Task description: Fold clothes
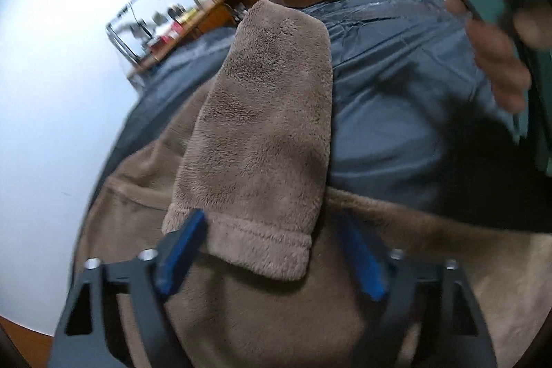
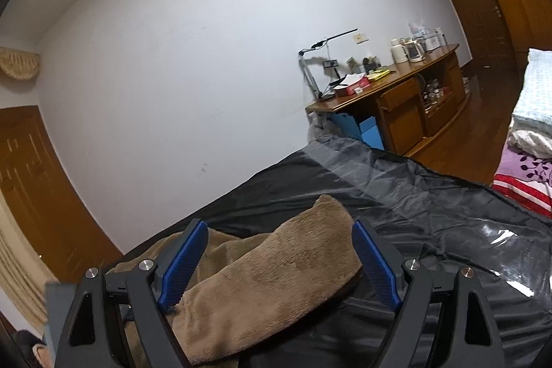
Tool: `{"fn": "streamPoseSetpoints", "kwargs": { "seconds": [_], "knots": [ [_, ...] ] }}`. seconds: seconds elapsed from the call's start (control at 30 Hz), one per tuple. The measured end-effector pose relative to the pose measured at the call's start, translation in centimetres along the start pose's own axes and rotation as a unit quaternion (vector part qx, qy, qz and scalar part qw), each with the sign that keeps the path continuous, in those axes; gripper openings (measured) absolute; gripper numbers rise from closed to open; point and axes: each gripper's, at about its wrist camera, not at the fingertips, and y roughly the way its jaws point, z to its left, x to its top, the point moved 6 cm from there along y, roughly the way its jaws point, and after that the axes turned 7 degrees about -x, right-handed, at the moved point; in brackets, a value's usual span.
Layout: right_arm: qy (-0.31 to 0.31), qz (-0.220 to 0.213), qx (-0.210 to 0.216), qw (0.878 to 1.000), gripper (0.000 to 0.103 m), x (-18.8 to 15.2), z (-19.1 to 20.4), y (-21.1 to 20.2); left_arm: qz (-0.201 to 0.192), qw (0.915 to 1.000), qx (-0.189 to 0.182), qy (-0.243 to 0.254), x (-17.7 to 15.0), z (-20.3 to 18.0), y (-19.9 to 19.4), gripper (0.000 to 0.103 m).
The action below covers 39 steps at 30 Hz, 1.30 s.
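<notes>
A brown fleece garment point(image 1: 262, 126) lies on a dark sheet point(image 1: 396, 99), one sleeve point(image 2: 276, 268) folded across it. Both the left gripper point(image 1: 272, 257) and right gripper point(image 2: 279, 264) hover with jaws wide, empty.

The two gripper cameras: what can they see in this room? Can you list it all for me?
Fleece garment: one, brown, on the dark sheet, a sleeve folded over its body.
Sheet: one, dark grey, shiny, spread under the garment.
Desk: one, brown wood, against the white wall, cluttered with small items.
Desk lamp: one, black, on the desk's left end.
Kettle: one, white, on the desk.
Box: one, blue, under the desk.
Bedding: purple, red and white, far right.
Left gripper: blue pads, open, either side of the sleeve cuff.
Right gripper: blue pads, open above the garment.
Hand: one, holding the right gripper.
</notes>
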Motion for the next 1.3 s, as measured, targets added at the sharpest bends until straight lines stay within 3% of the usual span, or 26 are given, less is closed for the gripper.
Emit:
{"fn": "streamPoseSetpoints", "kwargs": {
  "seconds": [0.03, 0.1, 0.17, 0.2, 0.27, 0.37, 0.43, 0.6, 0.67, 0.77, 0.9, 1.07, 1.17, 1.3],
  "knots": [
    [-0.002, 0.000, 0.001, 1.000, 0.087, 0.0, 0.1, -0.1, 0.001, 1.0000, -0.007, -0.005, 0.1, 0.0, 0.1, 0.063],
    [-0.006, -0.006, -0.002, 1.000, 0.087, 0.0, 0.3, -0.2, 0.003, 0.9998, -0.015, -0.013, 0.2, 0.1, 0.2, 0.039],
    [-0.008, -0.012, -0.006, 1.000, 0.087, 0.1, 0.3, -0.5, 0.000, 0.9993, -0.027, -0.027, 0.3, 0.1, 0.2, 0.025],
    [-0.009, -0.014, -0.008, 1.000, 0.087, 0.2, 0.3, -0.6, -0.003, 0.9989, -0.032, -0.034, 0.4, 0.1, 0.1, 0.018],
    [-0.010, -0.020, -0.013, 1.000, 0.087, 0.3, 0.2, -0.8, -0.008, 0.9981, -0.038, -0.047, 0.7, 0.3, -0.2, 0.015],
    [-0.005, -0.028, -0.021, 0.999, 0.087, 0.5, -0.1, -1.1, -0.031, 0.9948, -0.042, -0.088, 1.2, 1.2, -1.4, 0.013],
    [0.003, -0.035, -0.028, 0.999, 0.087, 0.6, -0.5, -1.3, -0.064, 0.9864, -0.047, -0.144, 2.1, 3.1, -3.5, 0.013],
    [0.030, -0.054, -0.047, 0.997, 0.087, 1.2, -2.0, -2.2, -0.148, 0.9504, -0.054, -0.268, 2.6, 9.0, -10.6, 0.012],
    [0.036, -0.054, -0.051, 0.997, 0.087, 1.3, -2.3, -2.2, -0.176, 0.9348, -0.040, -0.306, 2.3, 11.4, -13.4, 0.012],
    [0.035, -0.047, -0.050, 0.997, 0.087, 1.3, -2.5, -2.0, -0.197, 0.9189, -0.006, -0.342, 0.3, 13.7, -17.0, 0.012],
    [0.022, -0.040, -0.048, 0.998, 0.087, 1.2, -2.0, -1.6, -0.198, 0.9017, 0.029, -0.384, -3.5, 16.0, -20.1, 0.012],
    [0.000, -0.027, -0.042, 0.999, 0.087, 0.7, -1.2, -1.0, -0.169, 0.8919, 0.078, -0.412, -9.0, 17.4, -22.1, 0.013],
    [-0.022, -0.014, -0.036, 0.999, 0.087, 0.1, -0.4, -0.6, -0.142, 0.8812, 0.084, -0.443, -12.4, 17.6, -21.9, 0.013],
    [-0.059, -0.011, -0.038, 0.997, 0.087, -0.7, 1.1, -0.2, -0.128, 0.8634, 0.061, -0.484, -16.0, 17.5, -21.4, 0.013]
  ]
}}
